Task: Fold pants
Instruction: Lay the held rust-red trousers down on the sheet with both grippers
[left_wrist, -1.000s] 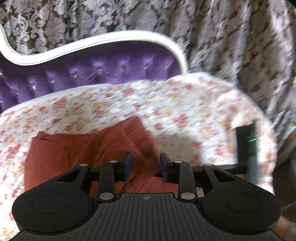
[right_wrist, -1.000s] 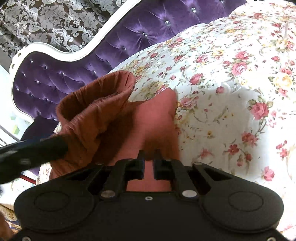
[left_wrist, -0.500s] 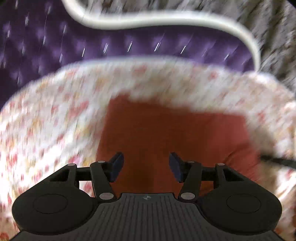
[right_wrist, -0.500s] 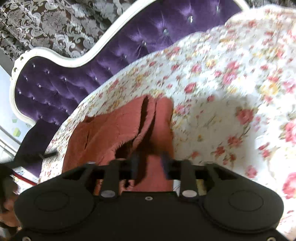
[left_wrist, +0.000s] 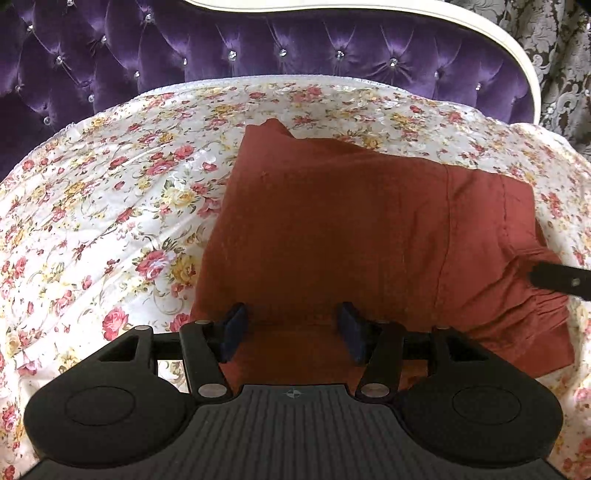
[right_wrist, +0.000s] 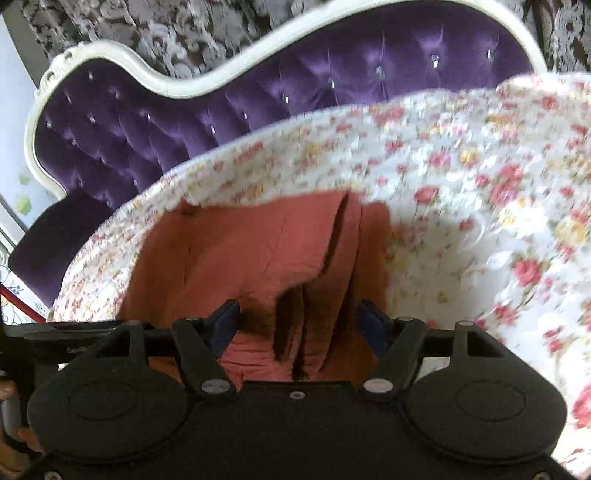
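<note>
Dropped from the lifted fold, the pants (left_wrist: 354, 236) now lie flat on the floral bedspread (left_wrist: 110, 206); left gripper (left_wrist: 291, 328) has just opened, empty. Right gripper (right_wrist: 299, 325), jaws widening, straddles the layered edges: I'd press them flush.

The right tongs (right_wrist: 298, 323), jaws just opening wide, gape over folded rust pants (right_wrist: 255, 251) on a floral bedspread (right_wrist: 480, 221).
</note>
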